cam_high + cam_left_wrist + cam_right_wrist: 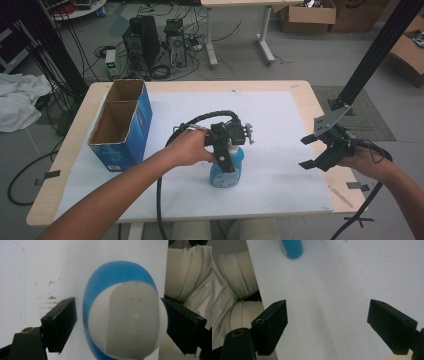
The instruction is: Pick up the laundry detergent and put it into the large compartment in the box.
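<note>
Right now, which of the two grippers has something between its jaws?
The left gripper: its open jaws straddle the white-capped blue bottle at mid-table. The right gripper hangs open over the bare white sheet near the table's right edge.

Both forearms are bare in the high view, no sleeves showing. The left gripper [226,150] is black and blocky, with a thick black cable [161,200] that arcs over its top and trails off toward 6 o'clock. The right gripper [311,151] is black too, with a grey three-cornered plate [327,121] at its 12 o'clock side and a thinner black cable running to 5 o'clock. In the left gripper view, the jaws are matte black rectangular blocks; a brass-coloured ring [27,329] sits in the mount at 8 o'clock. The right gripper view shows matching jaws, small screw holes and light scuffs. The person wears cream trousers [227,290].
</note>
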The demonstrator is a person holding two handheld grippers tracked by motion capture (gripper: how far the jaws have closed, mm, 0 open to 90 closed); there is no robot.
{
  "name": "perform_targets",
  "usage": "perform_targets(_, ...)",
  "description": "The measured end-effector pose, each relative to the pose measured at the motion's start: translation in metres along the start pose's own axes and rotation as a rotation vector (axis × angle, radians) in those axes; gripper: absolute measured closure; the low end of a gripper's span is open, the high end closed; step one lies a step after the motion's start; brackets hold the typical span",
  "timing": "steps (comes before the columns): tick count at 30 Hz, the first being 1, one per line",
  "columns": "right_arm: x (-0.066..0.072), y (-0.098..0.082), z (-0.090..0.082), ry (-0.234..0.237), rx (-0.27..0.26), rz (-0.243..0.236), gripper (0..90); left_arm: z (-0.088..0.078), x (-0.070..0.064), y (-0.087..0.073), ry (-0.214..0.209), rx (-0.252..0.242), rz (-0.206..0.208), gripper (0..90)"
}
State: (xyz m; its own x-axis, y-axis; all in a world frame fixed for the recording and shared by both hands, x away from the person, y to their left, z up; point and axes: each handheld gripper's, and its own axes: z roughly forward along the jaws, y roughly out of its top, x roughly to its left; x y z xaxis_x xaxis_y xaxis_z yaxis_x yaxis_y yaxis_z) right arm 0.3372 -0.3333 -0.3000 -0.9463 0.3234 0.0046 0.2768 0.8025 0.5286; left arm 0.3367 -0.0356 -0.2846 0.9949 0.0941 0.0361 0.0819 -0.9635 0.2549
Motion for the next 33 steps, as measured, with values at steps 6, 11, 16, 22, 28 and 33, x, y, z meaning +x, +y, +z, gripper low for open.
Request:
perform_targets(6,-0.0003,0.0004,-0.0011,-0.002,-0.003,0.004,16.7,0.0017,-0.0008,0.0014,-0.003,0.001,0.000,17.8)
perform_targets(11,-0.0001,0.0003,-0.0011,-0.002,-0.004,0.003,16.7,0.0024,-0.0011,0.0013,-0.002,0.004,-0.004,18.0)
perform_targets(16,-0.0003,-0.0001,-0.0007,-0.002,-0.005,-0.002,16.8,0.0029,-0.0009,0.0010,0.002,0.007,-0.004,19.5)
perform_targets(22,-0.0003,0.0004,-0.0018,-0.001,-0.006,0.001,16.9,0.0040,-0.0004,0.0017,0.005,0.009,0.001,20.5)
perform_targets(28,-0.0002,0.0005,-0.0015,-0.001,-0.005,0.001,17.0,0.0043,0.0000,0.0009,0.006,0.008,-0.007,22.7)
perform_targets(33,-0.0004,0.0007,-0.0014,-0.001,-0.007,0.001,17.0,0.0042,0.0009,0.0010,0.021,0.010,0.001,24.2)
